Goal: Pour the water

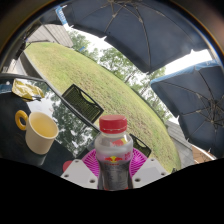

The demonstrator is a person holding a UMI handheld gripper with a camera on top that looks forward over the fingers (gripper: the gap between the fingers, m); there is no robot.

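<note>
A clear plastic bottle (113, 152) with a red cap and a red and yellow label stands between the fingers of my gripper (113, 168). Both pink pads (88, 163) press on its sides, and it looks lifted off the table. A cream mug (40, 130) with a handle stands on the dark glass table (68, 122), to the left of the bottle and beyond the fingers. The whole view is tilted.
A plate or bowl with pale food (27, 89) lies farther left on the table. Dark chairs (82, 100) stand beyond the table's edge. A lawn (100, 80), trees and large dark umbrellas (150, 30) fill the background.
</note>
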